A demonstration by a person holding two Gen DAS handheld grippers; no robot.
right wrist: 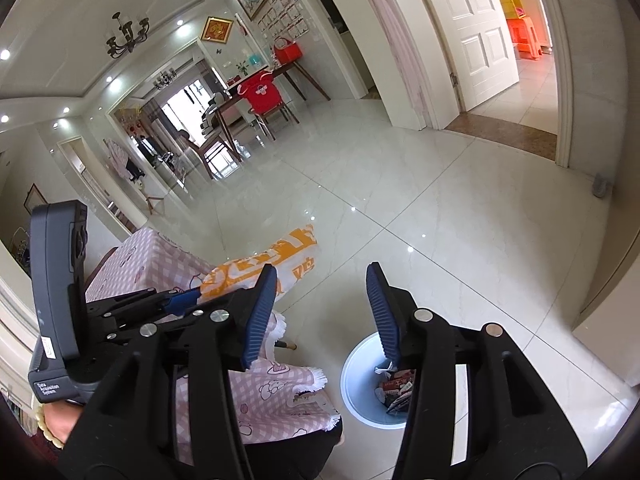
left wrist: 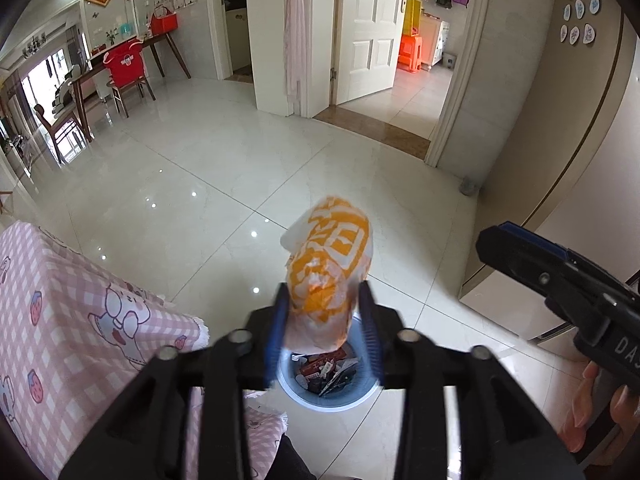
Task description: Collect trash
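Observation:
My left gripper (left wrist: pixel 324 300) is shut on an orange and white snack bag (left wrist: pixel 330 264), held upright right above a light blue trash bin (left wrist: pixel 360 394) on the floor. The bin holds several wrappers. In the right wrist view the same bag (right wrist: pixel 276 262) sticks out of the left gripper at the left, over the table's edge. My right gripper (right wrist: pixel 322 280) is open and empty, above and left of the bin (right wrist: pixel 358 376). The right gripper also shows at the right of the left wrist view (left wrist: pixel 520 256).
A table with a pink checked cloth (left wrist: pixel 76 308) stands to the left of the bin. A beige cabinet (left wrist: pixel 560 184) is at the right. The white tiled floor (left wrist: pixel 224 184) runs to a dining table with a red-covered chair (left wrist: pixel 126 64) and open doorways.

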